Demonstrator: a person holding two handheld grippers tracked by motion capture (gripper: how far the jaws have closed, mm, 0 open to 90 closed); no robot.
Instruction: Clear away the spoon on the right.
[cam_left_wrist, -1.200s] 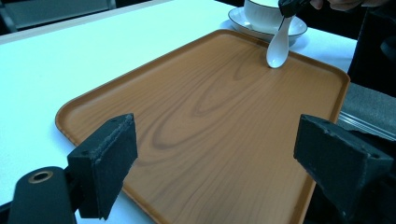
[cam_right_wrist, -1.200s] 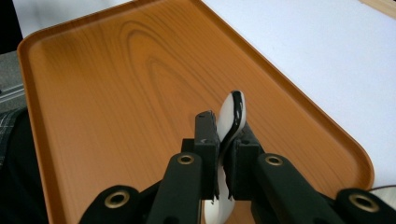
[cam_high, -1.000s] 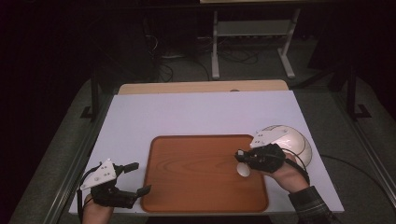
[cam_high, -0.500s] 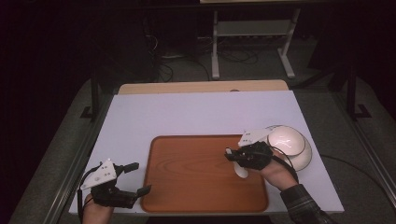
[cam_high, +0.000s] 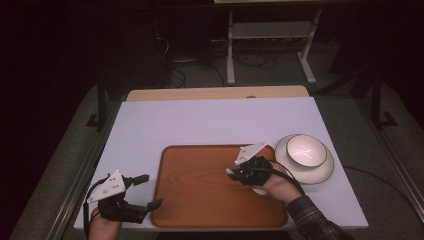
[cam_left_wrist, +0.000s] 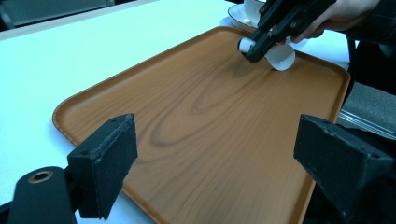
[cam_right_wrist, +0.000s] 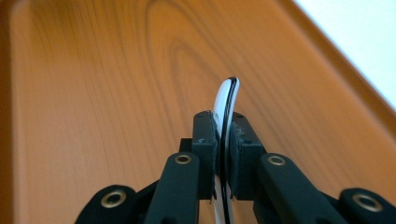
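Hovering above the wooden tray (cam_high: 200, 195), the right gripper (cam_high: 234, 172) clenches the rim of a white cup (cam_left_wrist: 280, 53), held clear of the tray's near-right part. Just beyond the tray's right edge, a white bowl (cam_high: 306, 151) sits on a saucer (cam_high: 320, 175). Left gripper (cam_high: 148, 190), jaws released and empty, rests off the tray's near-left corner.

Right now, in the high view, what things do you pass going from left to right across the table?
Left tongs → wooden tray → right tongs holding a small white cup → white bowl on its saucer.
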